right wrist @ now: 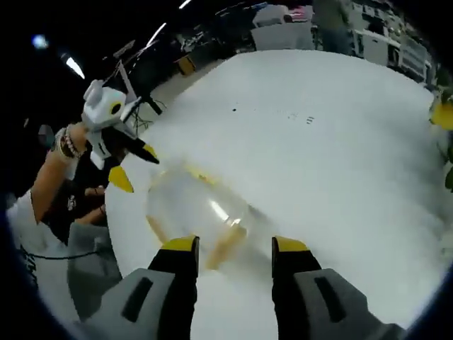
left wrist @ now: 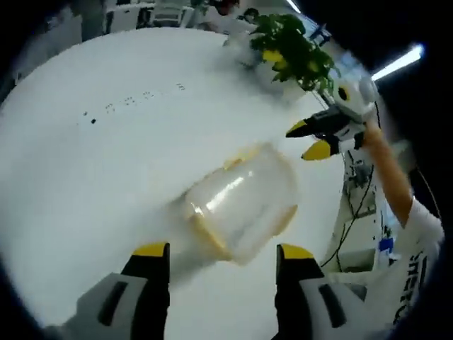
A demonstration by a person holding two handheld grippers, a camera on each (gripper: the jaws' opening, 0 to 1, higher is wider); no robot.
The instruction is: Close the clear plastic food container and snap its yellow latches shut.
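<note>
Container (left wrist: 244, 205) is clear, slightly cloudy plastic with a glossy sheen catching light streaks, trimmed with opaque yellow plastic latches (left wrist: 204, 230). Desk (left wrist: 106, 163) is a smooth, matt white surface, no grain or texture visible. Left tongs (left wrist: 223, 251) and right tongs (right wrist: 233, 245) look like hard plastic, matt grey-white bodies with black jaws and yellow tips; plant (left wrist: 294, 49) has glossy green leaves.
</note>
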